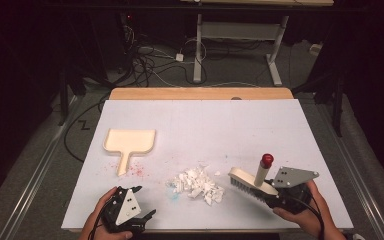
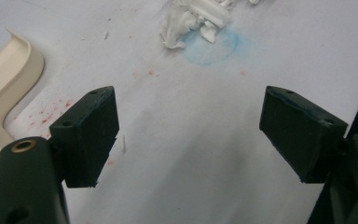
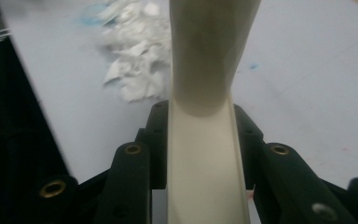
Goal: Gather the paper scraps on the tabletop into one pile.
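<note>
A cream hand brush (image 1: 247,181) with dark bristles and a red-tipped handle is held by my right gripper (image 1: 275,196) at the front right of the white table; the jaws are shut on the brush's cream back (image 3: 205,158). A heap of white paper scraps (image 1: 198,184) lies just left of the bristles, seen too as paper scraps (image 3: 135,70) past the brush. A cream dustpan (image 1: 129,142) rests flat at the left, handle toward me. My left gripper (image 1: 142,202) hovers open near the front edge, its pads (image 2: 91,135) wide apart with nothing between them; the dustpan's rim (image 2: 9,79) is at the left.
The white table sheet (image 1: 220,125) carries red specks (image 1: 137,170) by the dustpan's handle and a blue smudge (image 2: 212,46) beside the scraps. A wooden strip (image 1: 200,93) edges the far side. Beyond it stand desk legs (image 1: 198,45) and floor cables.
</note>
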Demonstrator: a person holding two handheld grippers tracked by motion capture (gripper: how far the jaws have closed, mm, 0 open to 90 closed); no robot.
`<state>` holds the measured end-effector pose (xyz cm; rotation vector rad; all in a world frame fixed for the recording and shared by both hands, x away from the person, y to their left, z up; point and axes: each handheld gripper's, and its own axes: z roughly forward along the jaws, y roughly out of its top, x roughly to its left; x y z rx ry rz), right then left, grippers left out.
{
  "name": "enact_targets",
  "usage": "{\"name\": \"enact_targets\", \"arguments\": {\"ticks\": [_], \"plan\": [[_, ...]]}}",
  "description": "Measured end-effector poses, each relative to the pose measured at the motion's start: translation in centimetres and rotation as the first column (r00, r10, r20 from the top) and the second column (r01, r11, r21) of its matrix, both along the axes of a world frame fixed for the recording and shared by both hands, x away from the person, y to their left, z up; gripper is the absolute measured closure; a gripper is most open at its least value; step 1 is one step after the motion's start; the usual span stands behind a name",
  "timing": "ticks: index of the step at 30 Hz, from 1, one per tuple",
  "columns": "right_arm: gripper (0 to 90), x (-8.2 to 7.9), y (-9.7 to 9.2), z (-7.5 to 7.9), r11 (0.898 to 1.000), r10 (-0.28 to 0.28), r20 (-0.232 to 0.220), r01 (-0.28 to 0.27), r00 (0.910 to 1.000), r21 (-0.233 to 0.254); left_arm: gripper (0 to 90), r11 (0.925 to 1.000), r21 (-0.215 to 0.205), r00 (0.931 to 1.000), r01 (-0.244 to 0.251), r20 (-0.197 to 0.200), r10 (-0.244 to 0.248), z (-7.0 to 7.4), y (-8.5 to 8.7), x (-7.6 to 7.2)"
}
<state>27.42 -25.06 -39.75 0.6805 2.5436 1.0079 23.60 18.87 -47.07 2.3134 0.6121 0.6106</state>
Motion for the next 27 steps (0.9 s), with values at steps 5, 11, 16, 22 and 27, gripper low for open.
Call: {"name": "enact_targets", "arguments": {"ticks": [5,11,16,22,27], "plan": [[67.5,-0.3,1.0,-1.2,0.997,0.078,-0.055,-0.079,0.9955,-0.019,18.4,0.9999,-0.002,0.9999,0.010,-0.001,-0.010,0.1,-0.3,0.0],[67.5,0.4,4.1,-2.2,0.992,0.130,-0.034,-0.130,0.9910,0.002,18.4,0.9999,-0.011,0.9999,0.011,-0.007,-0.011,0.0,-0.2,0.2],[67.6,1.3,6.3,-2.3,0.992,0.125,-0.003,-0.125,0.9922,0.020,18.4,0.9998,-0.017,0.9999,0.011,-0.006,-0.011,0.0,-0.1,0.3],[67.5,2.1,7.7,-2.0,0.991,0.123,0.028,-0.124,0.9920,0.041,18.4,0.9999,-0.011,0.9999,0.012,-0.006,-0.012,0.0,-0.1,0.2],[67.5,1.8,7.0,-1.4,0.992,0.118,0.045,-0.120,0.9920,0.043,18.4,0.9999,-0.006,0.9999,0.010,-0.004,-0.010,0.0,-0.1,0.1]]}}
